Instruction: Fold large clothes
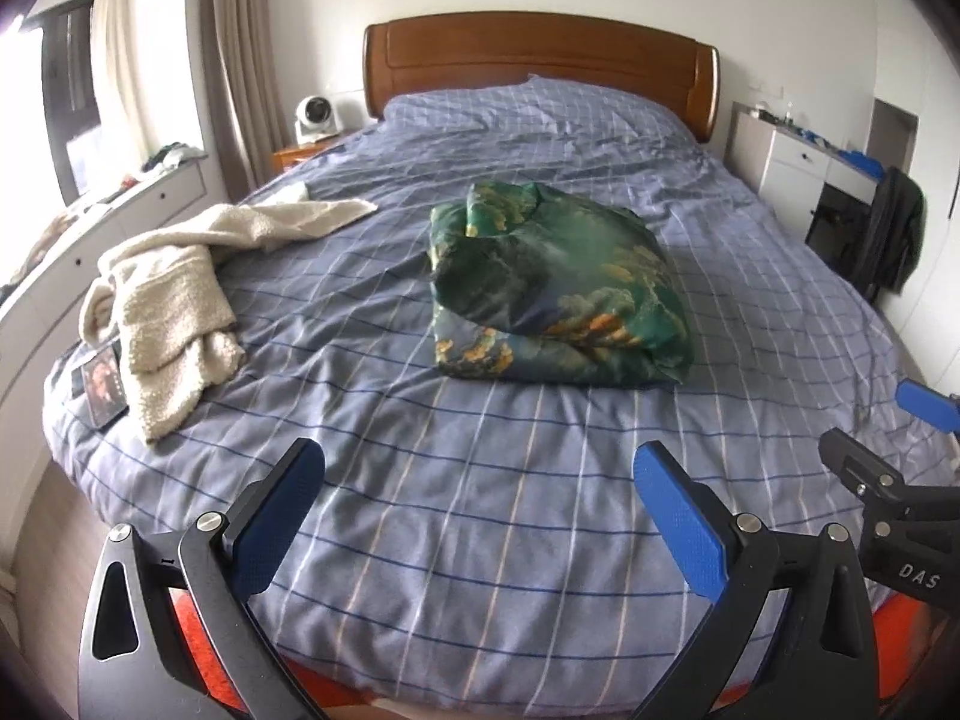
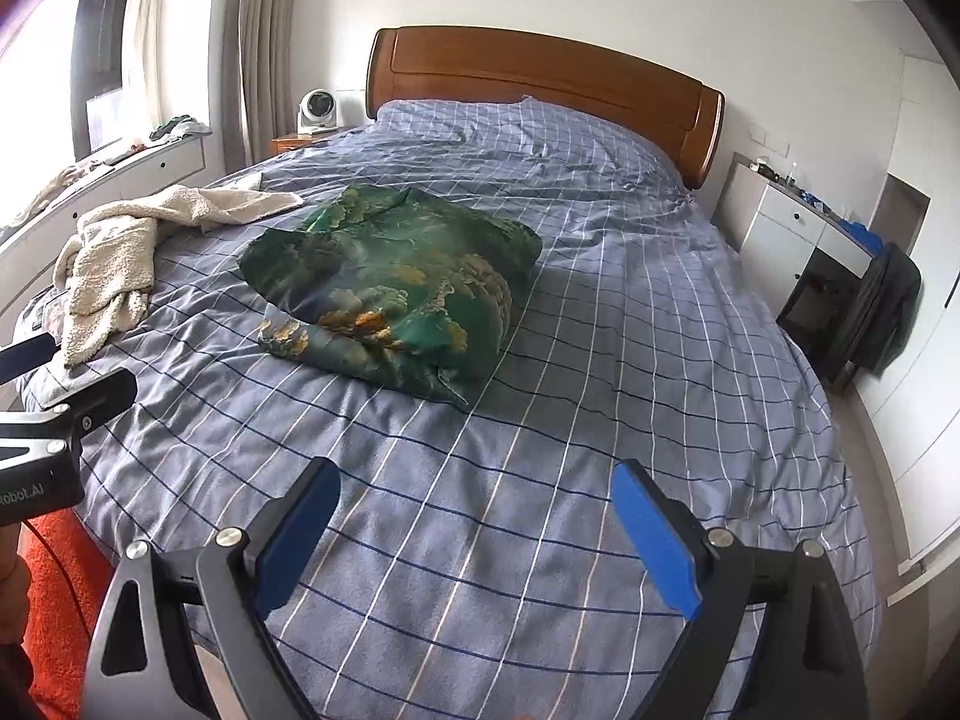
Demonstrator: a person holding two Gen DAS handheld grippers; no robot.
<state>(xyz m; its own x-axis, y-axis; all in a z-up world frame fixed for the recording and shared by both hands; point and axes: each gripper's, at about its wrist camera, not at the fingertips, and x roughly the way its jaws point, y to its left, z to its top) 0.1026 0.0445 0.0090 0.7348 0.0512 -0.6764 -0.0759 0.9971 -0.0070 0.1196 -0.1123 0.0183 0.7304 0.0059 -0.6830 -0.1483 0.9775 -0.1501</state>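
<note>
Both hand-held grippers, left (image 1: 477, 480) and right (image 2: 477, 495), hover spread wide and holding nothing above the bed (image 1: 510, 510). Straight ahead lies a folded green garment (image 1: 552, 294); a cream blanket (image 1: 174, 306) sprawls farther left.

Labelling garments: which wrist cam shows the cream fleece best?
Left wrist. The cream fleece lies large and whole on the bed's left side, sleeve spread toward the headboard. In the right wrist view it sits smaller, squeezed toward the left edge, its near end close to the left claw.
</note>
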